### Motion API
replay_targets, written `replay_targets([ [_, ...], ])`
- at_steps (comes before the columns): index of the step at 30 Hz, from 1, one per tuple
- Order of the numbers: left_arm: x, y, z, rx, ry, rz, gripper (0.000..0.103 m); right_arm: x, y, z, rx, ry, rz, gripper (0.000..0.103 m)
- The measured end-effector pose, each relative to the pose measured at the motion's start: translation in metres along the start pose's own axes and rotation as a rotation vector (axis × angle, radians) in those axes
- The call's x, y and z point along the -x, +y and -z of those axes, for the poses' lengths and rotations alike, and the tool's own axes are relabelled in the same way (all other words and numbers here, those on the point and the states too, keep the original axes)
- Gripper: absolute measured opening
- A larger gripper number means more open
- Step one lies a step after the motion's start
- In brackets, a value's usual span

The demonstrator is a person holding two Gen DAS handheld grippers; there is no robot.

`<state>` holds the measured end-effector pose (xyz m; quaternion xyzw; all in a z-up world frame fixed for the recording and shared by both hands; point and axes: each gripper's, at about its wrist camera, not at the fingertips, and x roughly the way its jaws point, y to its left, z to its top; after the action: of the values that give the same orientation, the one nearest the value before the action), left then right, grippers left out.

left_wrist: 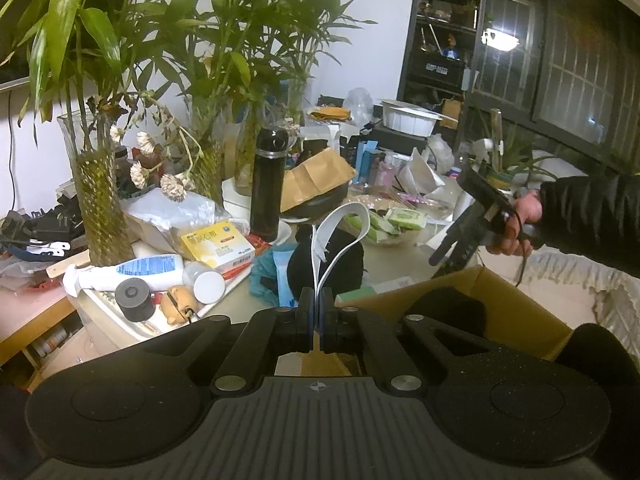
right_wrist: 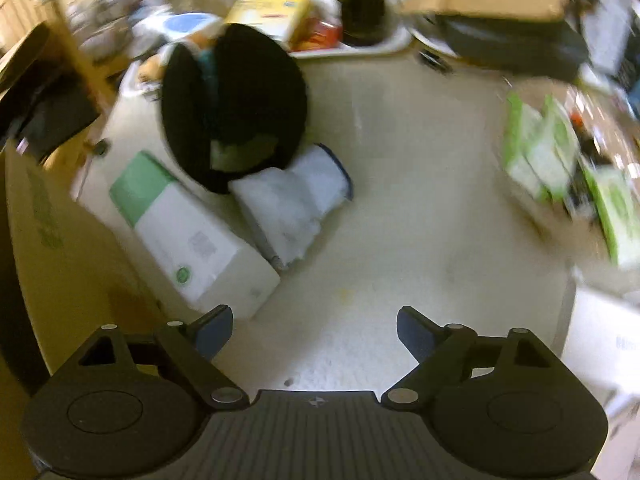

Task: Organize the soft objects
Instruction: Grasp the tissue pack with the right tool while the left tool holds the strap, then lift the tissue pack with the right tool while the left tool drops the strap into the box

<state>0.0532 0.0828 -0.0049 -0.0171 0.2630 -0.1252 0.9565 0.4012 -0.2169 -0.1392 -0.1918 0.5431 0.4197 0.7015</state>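
In the left wrist view my left gripper (left_wrist: 316, 322) is shut on the lower end of a white flat strap (left_wrist: 352, 224), which loops upward in front of it. Behind the strap a black soft cap (left_wrist: 340, 264) lies on the table. At the right a hand in a black sleeve holds my right gripper (left_wrist: 450, 258) over the rim of an open cardboard box (left_wrist: 516, 312); a dark item (left_wrist: 452, 308) lies inside. In the blurred right wrist view my right gripper (right_wrist: 316, 332) is open with nothing between its fingers, pointing down at bare tabletop. The black cap (right_wrist: 236, 108) is further ahead on the left.
A white and green carton (right_wrist: 192, 236) and a white plastic pack (right_wrist: 292, 200) lie beside the cap. Green packets (right_wrist: 560, 160) sit at the right. Vases with plants (left_wrist: 100, 184), a black flask (left_wrist: 268, 184), bottles and boxes crowd the table's far side.
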Motion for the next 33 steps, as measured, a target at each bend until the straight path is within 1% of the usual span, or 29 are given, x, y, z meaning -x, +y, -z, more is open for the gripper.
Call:
replay_targets([
  [1, 0.0, 0.0, -0.001, 0.003, -0.002, 0.0, 0.003, 0.001, 0.003, 0.0, 0.037, -0.017, -0.011, 0.098],
  [2, -0.001, 0.001, -0.003, 0.005, -0.003, 0.0, 0.003, 0.0, 0.006, -0.001, 0.076, -0.03, -0.027, 0.1],
  [4, -0.002, 0.001, -0.004, 0.009, -0.006, -0.001, 0.003, 0.001, 0.013, -0.004, 0.16, -0.067, -0.067, 0.1],
  [6, -0.004, 0.002, -0.006, 0.013, -0.008, -0.003, 0.003, 0.0, 0.019, -0.011, 0.241, -0.086, -0.111, 0.101],
  [8, -0.007, 0.003, -0.008, 0.017, -0.008, -0.006, 0.003, -0.004, 0.024, -0.017, 0.304, -0.079, -0.177, 0.103],
  [10, -0.01, 0.004, -0.01, 0.021, -0.007, -0.009, 0.003, -0.011, 0.031, -0.023, 0.358, -0.044, -0.226, 0.103],
  [11, -0.011, 0.005, -0.01, 0.021, -0.007, -0.01, 0.003, -0.015, 0.034, -0.026, 0.38, -0.031, -0.233, 0.103],
  [13, -0.013, 0.005, -0.01, 0.021, -0.004, -0.013, 0.003, -0.023, 0.042, -0.03, 0.428, -0.026, -0.213, 0.103],
  [17, -0.017, 0.008, -0.011, 0.022, 0.002, -0.014, 0.003, -0.029, 0.056, -0.029, 0.509, -0.087, -0.132, 0.102],
  [19, -0.017, 0.009, -0.011, 0.02, 0.004, -0.014, 0.003, -0.031, 0.064, -0.028, 0.553, -0.106, -0.092, 0.097],
  [21, -0.016, 0.01, -0.009, 0.019, 0.006, -0.013, 0.003, -0.034, 0.073, -0.026, 0.604, -0.082, -0.067, 0.076],
  [23, -0.017, 0.01, -0.009, 0.021, 0.008, -0.015, 0.003, -0.038, 0.079, -0.026, 0.624, -0.054, -0.077, 0.063],
  [24, -0.017, 0.011, -0.009, 0.023, 0.009, -0.015, 0.003, -0.04, 0.082, -0.025, 0.64, -0.04, -0.077, 0.059],
  [26, -0.019, 0.011, -0.008, 0.024, 0.012, -0.015, 0.003, -0.044, 0.087, -0.023, 0.657, -0.035, -0.064, 0.056],
  [29, -0.022, 0.009, -0.007, 0.027, 0.022, -0.011, 0.003, -0.044, 0.087, -0.027, 0.638, -0.033, -0.053, 0.052],
  [33, -0.025, 0.005, -0.006, 0.015, 0.039, -0.007, 0.003, -0.023, 0.084, -0.027, 0.613, -0.078, -0.034, 0.051],
])
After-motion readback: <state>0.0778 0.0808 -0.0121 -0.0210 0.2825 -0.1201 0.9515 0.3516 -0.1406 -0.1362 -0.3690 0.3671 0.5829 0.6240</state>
